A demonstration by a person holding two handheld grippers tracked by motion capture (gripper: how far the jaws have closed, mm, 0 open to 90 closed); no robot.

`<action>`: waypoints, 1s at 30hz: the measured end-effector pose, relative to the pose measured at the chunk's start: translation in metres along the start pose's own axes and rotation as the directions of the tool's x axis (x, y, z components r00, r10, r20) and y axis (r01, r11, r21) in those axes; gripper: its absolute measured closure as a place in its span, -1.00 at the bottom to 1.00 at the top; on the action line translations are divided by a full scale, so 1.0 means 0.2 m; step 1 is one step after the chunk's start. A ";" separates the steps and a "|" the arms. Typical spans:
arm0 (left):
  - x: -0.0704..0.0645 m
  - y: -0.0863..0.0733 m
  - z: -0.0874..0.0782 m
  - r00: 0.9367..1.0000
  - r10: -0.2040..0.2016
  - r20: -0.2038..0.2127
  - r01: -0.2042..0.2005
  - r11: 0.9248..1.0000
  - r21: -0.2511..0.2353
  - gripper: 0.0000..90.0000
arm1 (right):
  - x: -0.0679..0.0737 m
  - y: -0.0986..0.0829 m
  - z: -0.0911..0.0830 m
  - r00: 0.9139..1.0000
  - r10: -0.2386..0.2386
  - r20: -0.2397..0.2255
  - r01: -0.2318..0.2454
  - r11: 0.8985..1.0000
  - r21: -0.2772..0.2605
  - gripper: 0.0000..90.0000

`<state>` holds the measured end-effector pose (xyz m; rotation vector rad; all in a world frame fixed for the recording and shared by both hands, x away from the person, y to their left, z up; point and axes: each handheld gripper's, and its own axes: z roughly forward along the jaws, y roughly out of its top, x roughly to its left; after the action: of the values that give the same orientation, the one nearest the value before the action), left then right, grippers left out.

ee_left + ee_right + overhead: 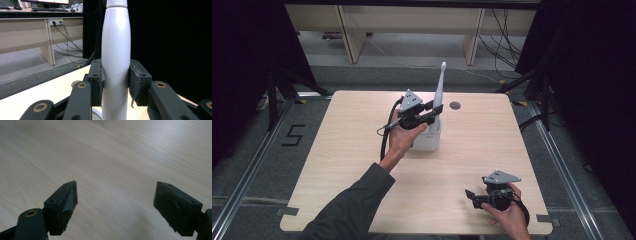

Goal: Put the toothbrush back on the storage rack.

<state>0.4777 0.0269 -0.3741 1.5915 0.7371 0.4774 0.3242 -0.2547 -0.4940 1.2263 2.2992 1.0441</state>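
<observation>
A white electric toothbrush point(439, 89) stands upright in a white holder point(429, 137) near the middle of the table. My left gripper point(433, 113) is shut on the toothbrush handle point(116, 65), both pads pressed against its sides just above the holder. My right gripper point(471, 197) rests low over the table near the front right edge. Its jaws stand wide apart with bare wood between them, and its fingertips point(66, 200) hold nothing.
The light wooden table point(362, 165) has a round grey cable port point(455, 105) at its back. Black curtains flank both sides. Desk legs and cables stand on the floor beyond the far edge.
</observation>
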 end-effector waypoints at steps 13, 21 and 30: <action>0.04 -0.04 0.09 0.999 -0.022 -0.034 0.021 1.000 -0.017 0.47 | -0.02 0.00 0.01 0.998 -0.060 0.006 0.060 0.998 -0.015 -0.56; 0.05 -0.06 0.13 0.999 -0.035 -0.032 0.034 0.999 -0.018 0.46 | -0.01 0.00 0.00 0.999 -0.033 -0.003 0.032 0.999 -0.004 -0.56; 0.08 -0.10 0.15 0.998 -0.038 -0.049 0.037 0.999 -0.006 0.46 | -0.01 0.00 0.00 0.999 -0.035 -0.008 0.035 0.999 -0.004 -0.56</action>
<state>0.5057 0.0163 -0.3999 1.5634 0.8011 0.4922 0.3255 -0.2555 -0.4944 1.1787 2.3153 1.0432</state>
